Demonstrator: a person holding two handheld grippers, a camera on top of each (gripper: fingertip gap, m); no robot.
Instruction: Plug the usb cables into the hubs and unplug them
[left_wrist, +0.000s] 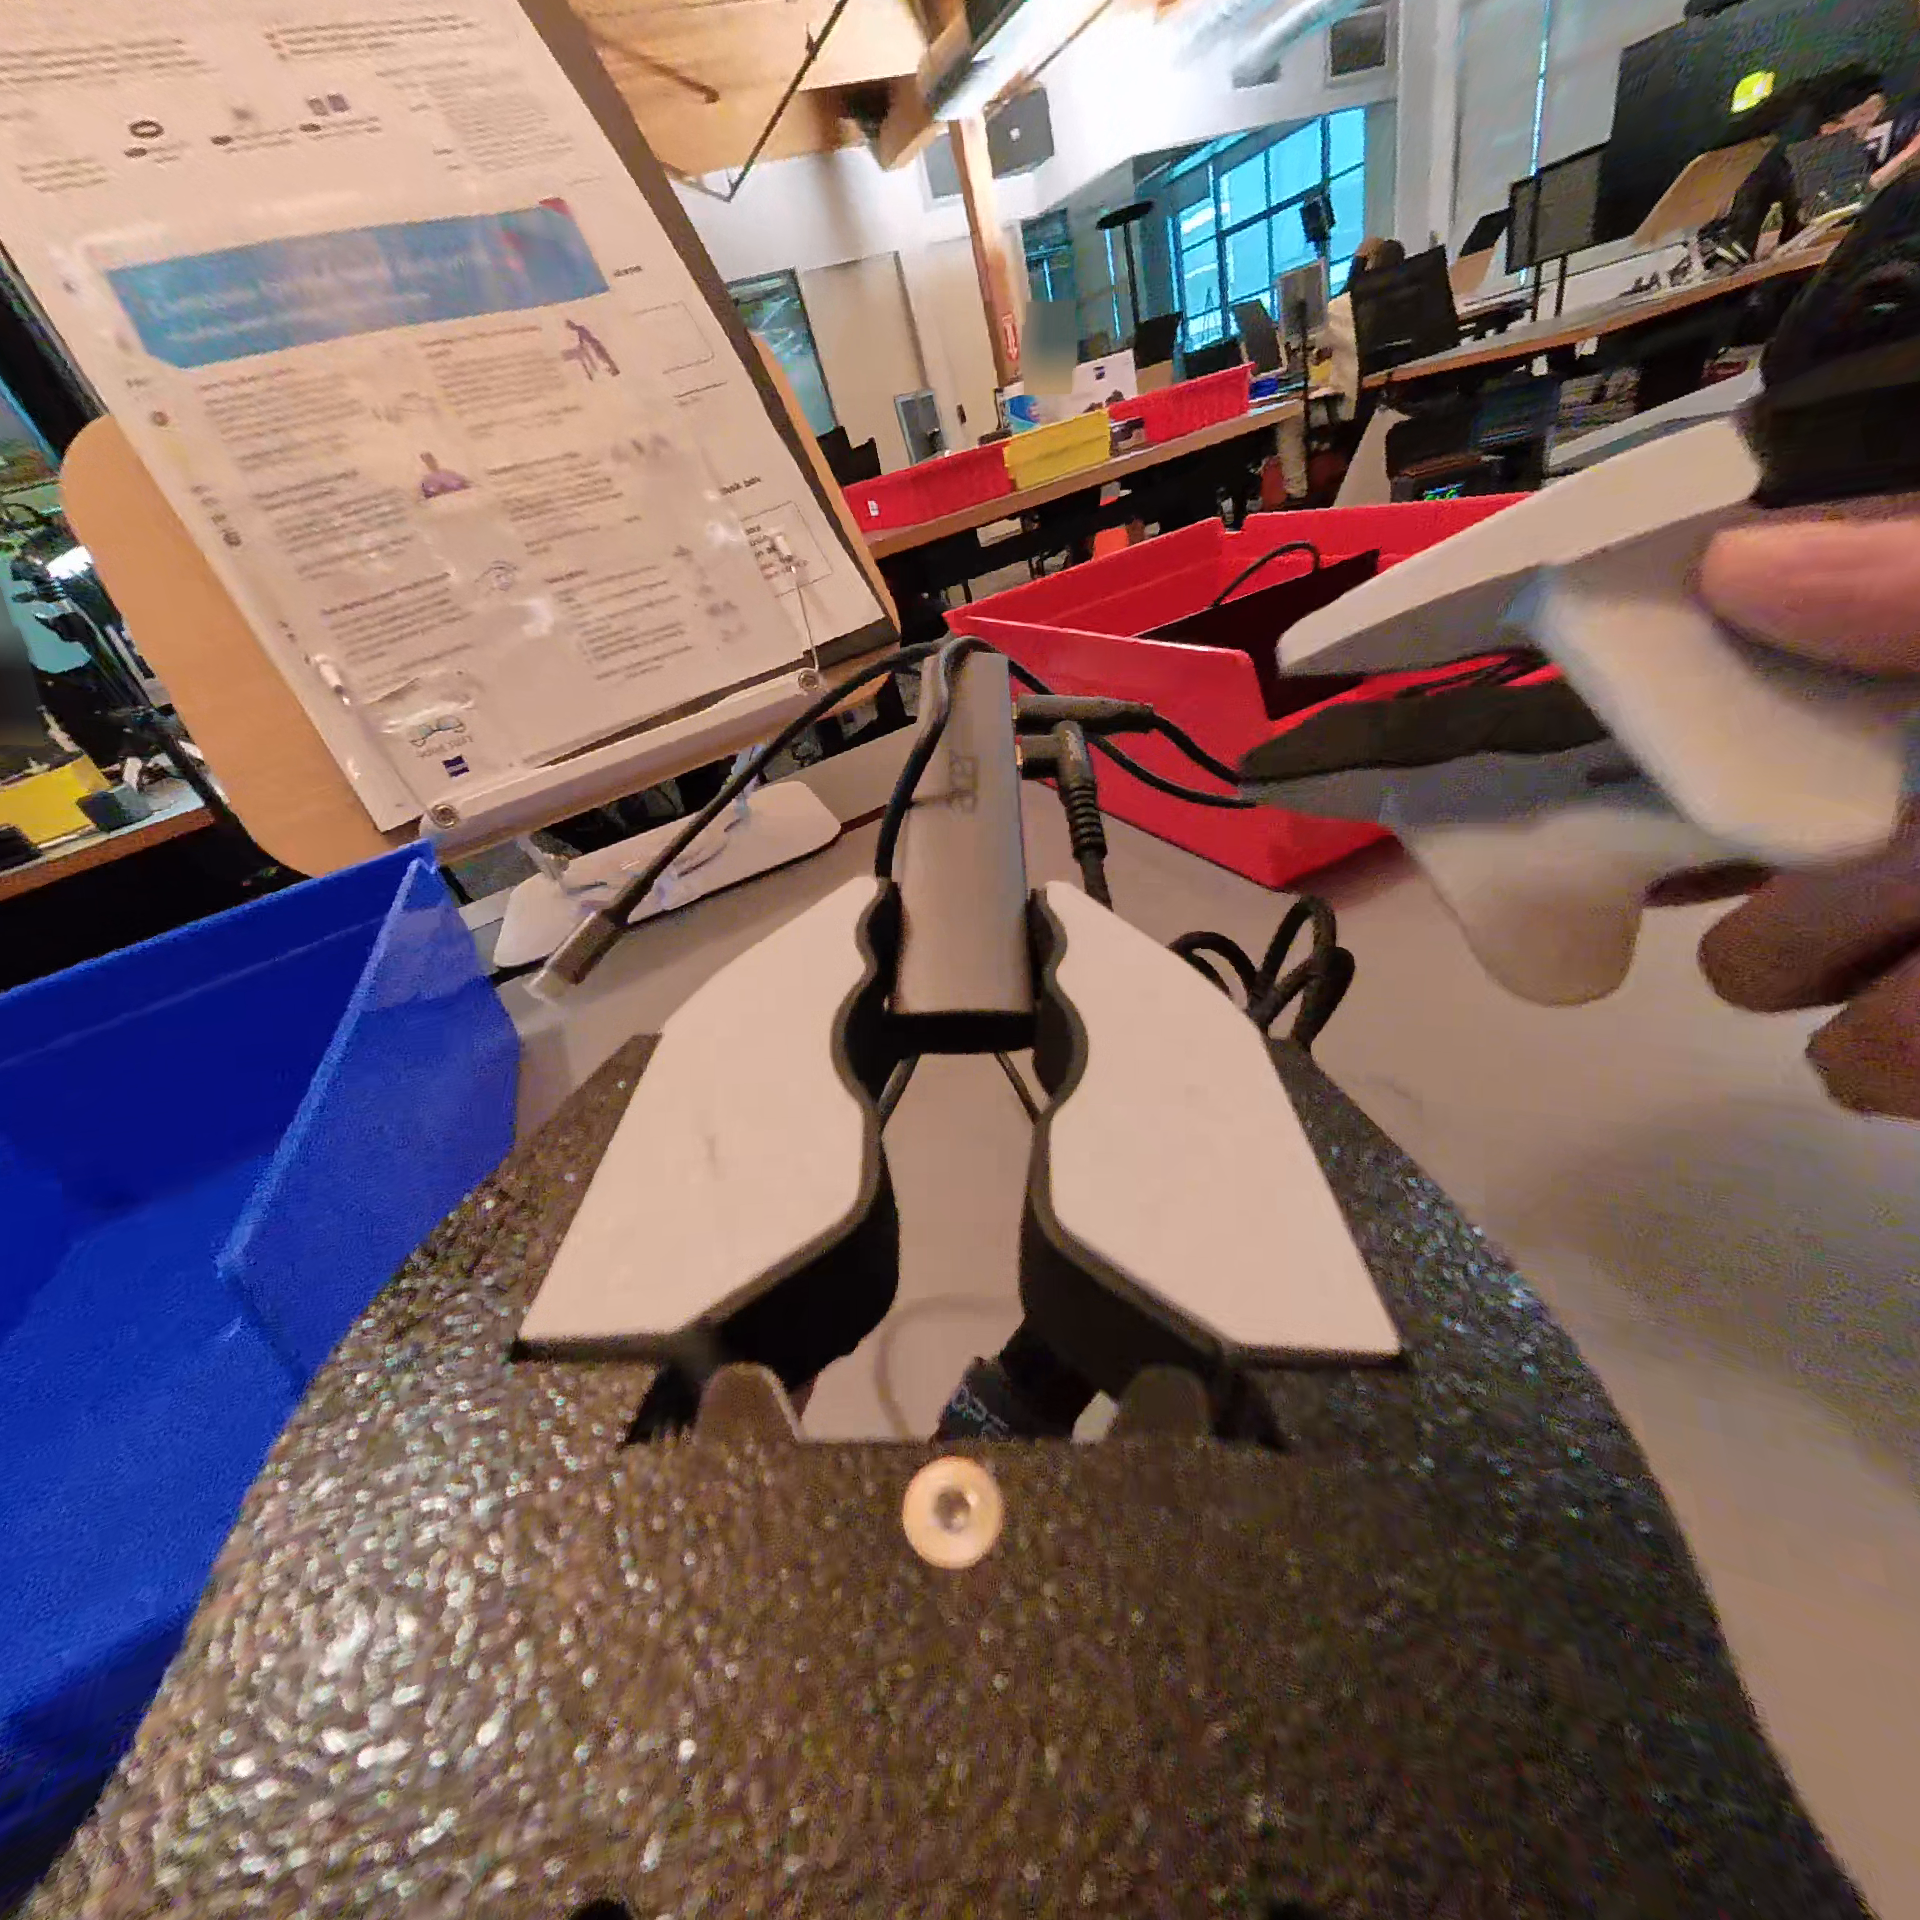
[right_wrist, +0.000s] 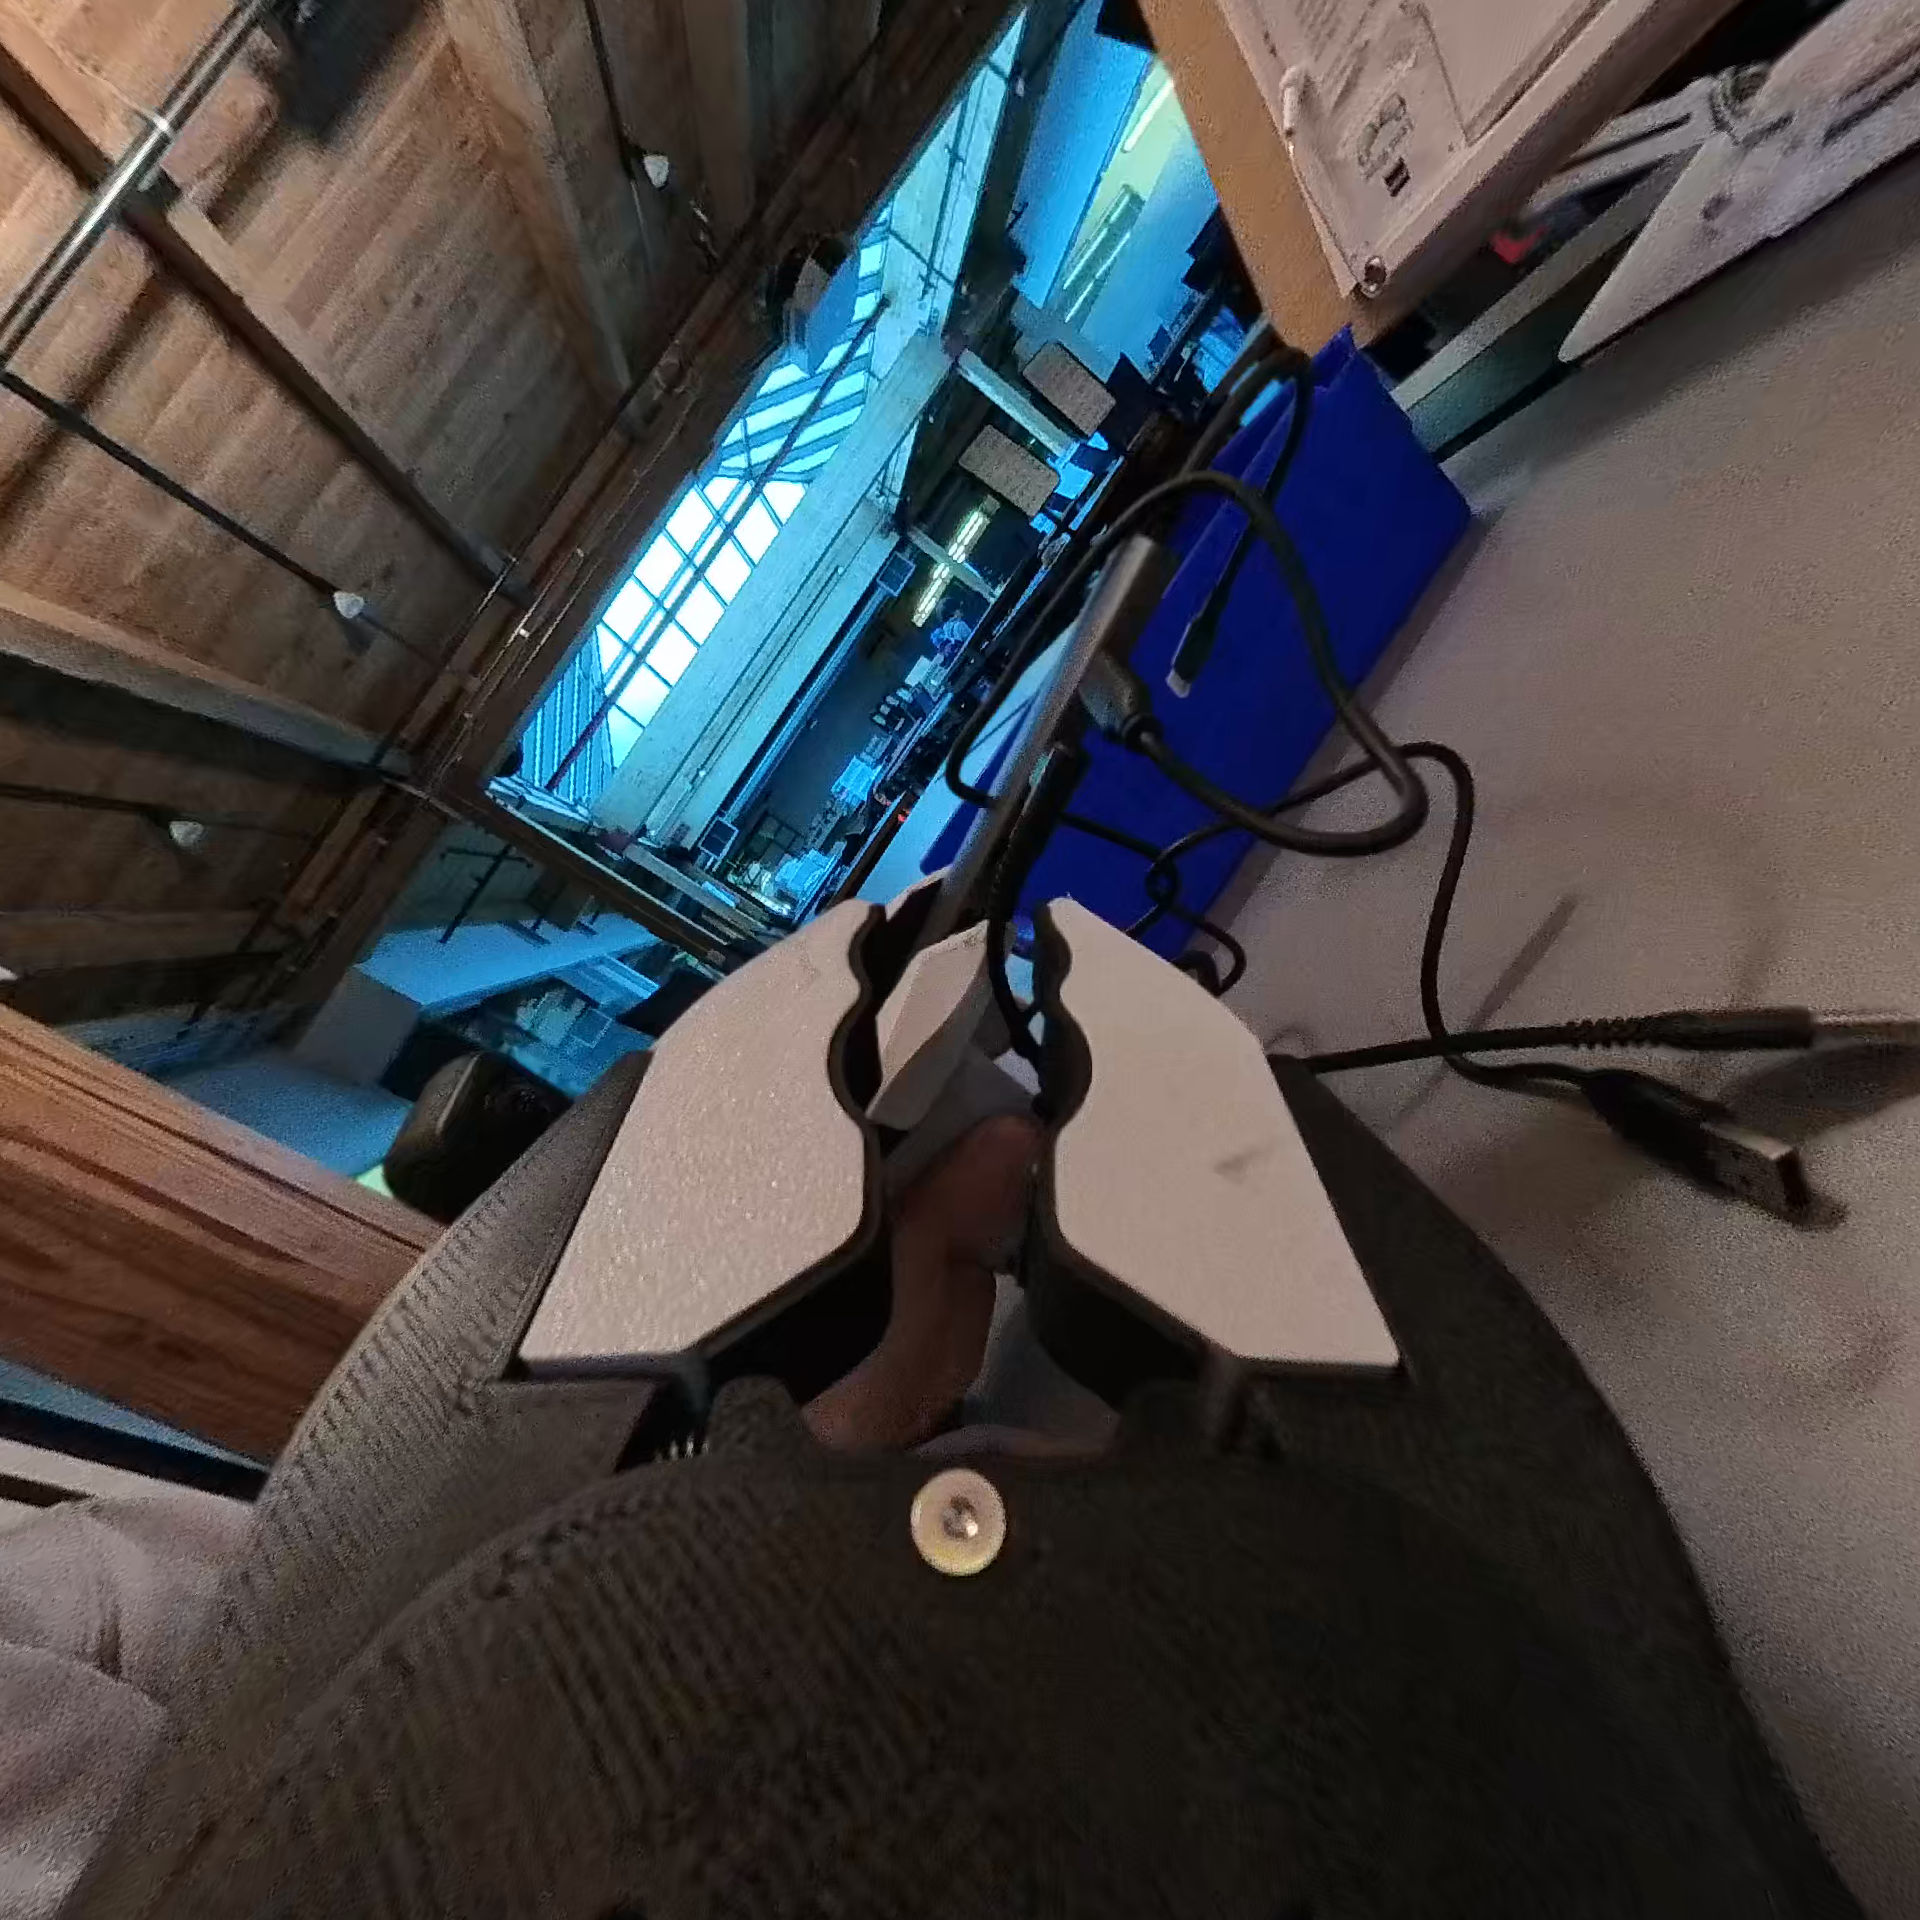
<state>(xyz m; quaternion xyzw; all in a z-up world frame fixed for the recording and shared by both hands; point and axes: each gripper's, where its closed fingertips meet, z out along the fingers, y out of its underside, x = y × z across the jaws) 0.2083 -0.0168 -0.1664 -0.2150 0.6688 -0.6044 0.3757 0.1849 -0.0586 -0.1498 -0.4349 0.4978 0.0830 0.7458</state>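
Hub: a slim grey USB hub (left_wrist: 961, 831), lifted off the table and pinched at its near end between the jaws of the left gripper (left_wrist: 958, 945).
Hub's own lead: a black cable runs from the hub's far end and hangs to its left, ending in a loose metal plug (left_wrist: 582, 951) that points down toward the table.
Plugged cables: two black connectors (left_wrist: 1070, 732) are seated in the hub's right side; their leads drop to a coil on the table just right of the hub.
Left gripper: jaws nearly closed, clamped on the hub.
Right gripper: seen blurred to the right of the hub (left_wrist: 1382, 769); in its own view its jaws (right_wrist: 961, 1023) stand a narrow gap apart with a black cable passing through; whether they pinch it cannot be told.
Loose cables: two unplugged USB plugs (right_wrist: 1735, 1153) lie on the table (right_wrist: 1662, 727), well right of the hub.
Bins: blue bin (left_wrist: 208, 1143) left of the hub, red bin (left_wrist: 1143, 665) behind and to the right.
Progress: apparently midway; two cables are in, and others remain to plug or pull out.
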